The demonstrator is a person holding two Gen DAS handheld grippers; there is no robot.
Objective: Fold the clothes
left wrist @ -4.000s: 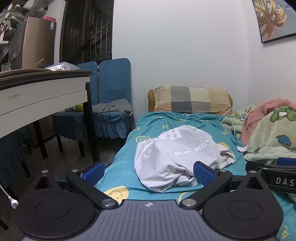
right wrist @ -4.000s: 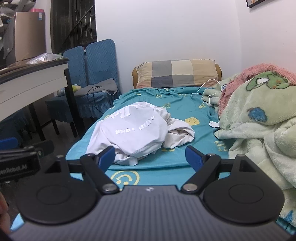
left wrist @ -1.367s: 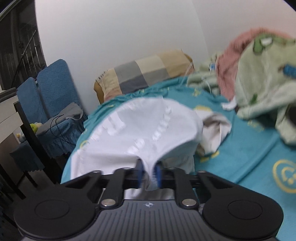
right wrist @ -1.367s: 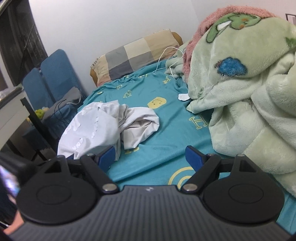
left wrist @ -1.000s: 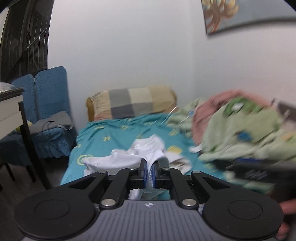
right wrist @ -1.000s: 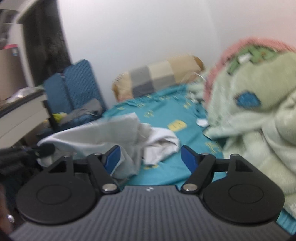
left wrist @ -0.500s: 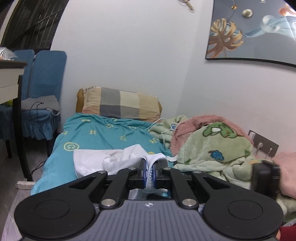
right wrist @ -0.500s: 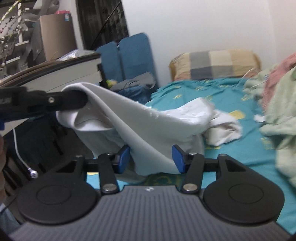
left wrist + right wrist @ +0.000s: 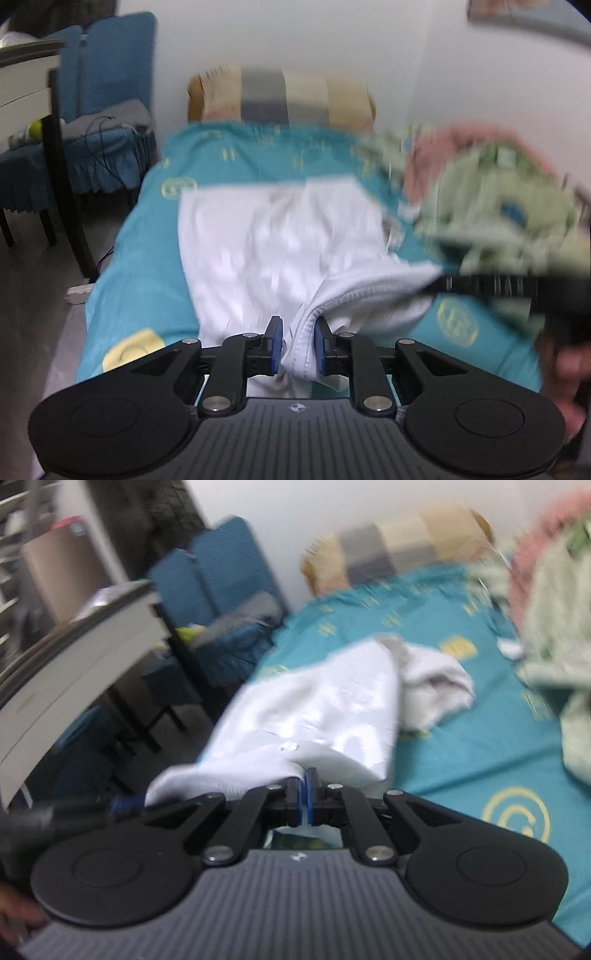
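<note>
Since 4 s ago, white garment (image 9: 280,236) got spread lengthwise twd pillow (image 9: 280,96); right gripper (image 9: 305,798) just clamped its near hem, left gripper (image 9: 297,343) loosening, hem between pads.

- One white shirt (image 9: 280,240)
- One bed with a blue-green sheet (image 9: 147,266)
- One striped pillow (image 9: 280,98)
- Two blue chairs (image 9: 107,66)
- One fluffy green blanket (image 9: 509,206)
- One desk (image 9: 85,653)
- Two grippers: left gripper (image 9: 297,345), right gripper (image 9: 304,800)
</note>
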